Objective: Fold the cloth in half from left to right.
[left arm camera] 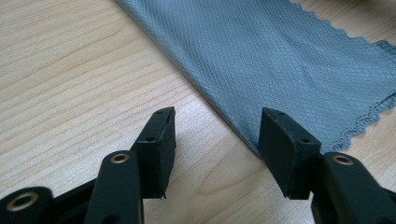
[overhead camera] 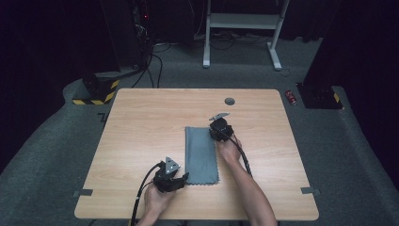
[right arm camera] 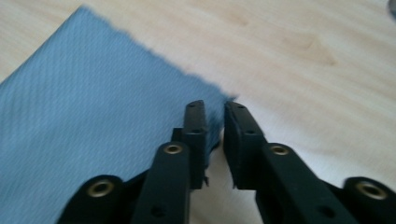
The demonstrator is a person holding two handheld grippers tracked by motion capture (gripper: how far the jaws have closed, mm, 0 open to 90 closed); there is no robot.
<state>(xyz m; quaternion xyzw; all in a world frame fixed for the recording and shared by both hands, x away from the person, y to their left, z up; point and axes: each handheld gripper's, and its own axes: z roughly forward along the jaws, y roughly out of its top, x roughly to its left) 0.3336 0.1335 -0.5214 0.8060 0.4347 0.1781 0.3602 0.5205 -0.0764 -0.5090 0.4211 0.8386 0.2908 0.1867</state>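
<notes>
Blue-grey rectangular woven cloth [overhead camera: 201, 154] lies flat on the light wooden bench [overhead camera: 141, 132]. Left claw [overhead camera: 181, 181] sits at its near left corner; right claw [overhead camera: 212, 126] at its far right corner.

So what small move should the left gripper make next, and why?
Probably ease forward and close on the cloth's near corner. The left gripper is open, its jaws straddling the cloth edge just short of that corner, while the right gripper looks nearly closed on the far corner. With both corners held, the cloth, lying flat on the table, could be lifted or folded.
</notes>
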